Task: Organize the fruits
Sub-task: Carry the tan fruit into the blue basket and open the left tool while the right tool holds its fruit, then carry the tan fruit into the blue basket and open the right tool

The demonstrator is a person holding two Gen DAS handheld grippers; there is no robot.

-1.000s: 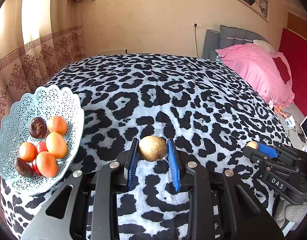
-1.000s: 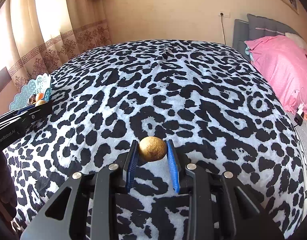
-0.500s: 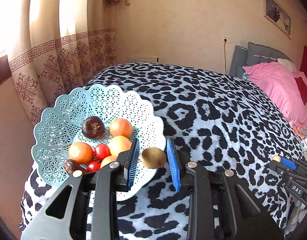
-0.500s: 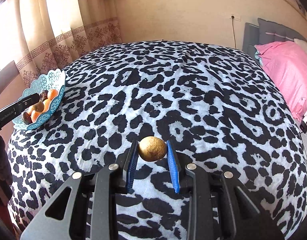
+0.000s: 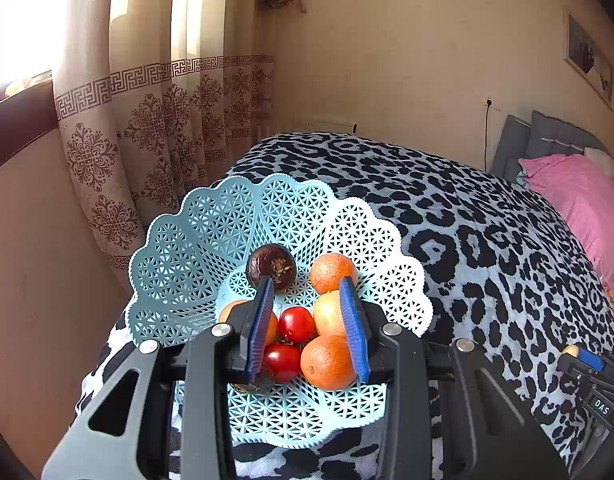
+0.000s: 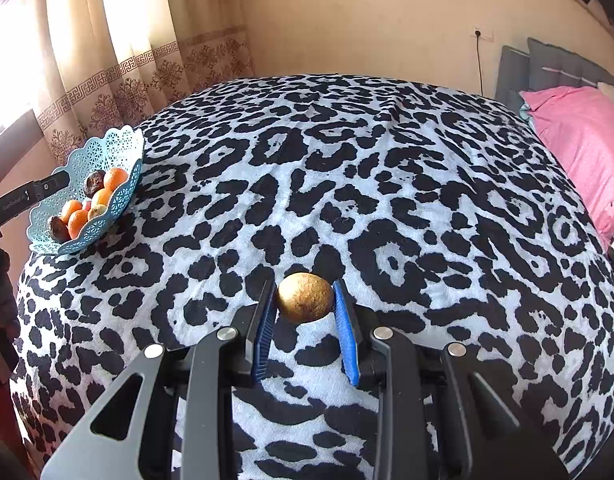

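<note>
A light blue lattice basket (image 5: 211,240) sits on the left corner of the leopard-print bed (image 5: 467,216). It holds oranges (image 5: 333,273), two red tomatoes (image 5: 296,324), a dark brown fruit (image 5: 271,267) and a pale yellow fruit (image 5: 327,314). My left gripper (image 5: 307,282) hovers open right over this pile, nothing between its blue pads. In the right wrist view a small brownish fruit (image 6: 97,211) lies at the basket's (image 6: 123,148) front rim. My right gripper (image 6: 304,285) is shut on a golden-brown round fruit (image 6: 305,300) above the bed's middle.
Patterned curtains (image 5: 167,140) and a low wall stand just left of the basket, close to the bed's edge. A pink blanket (image 6: 579,136) and grey headboard lie at the far right. The right gripper's tip (image 5: 583,358) shows at the left view's lower right.
My left gripper swung left over the basket and opened. The brown fruit it carried is no longer between its fingers. My right gripper still holds its fruit.
</note>
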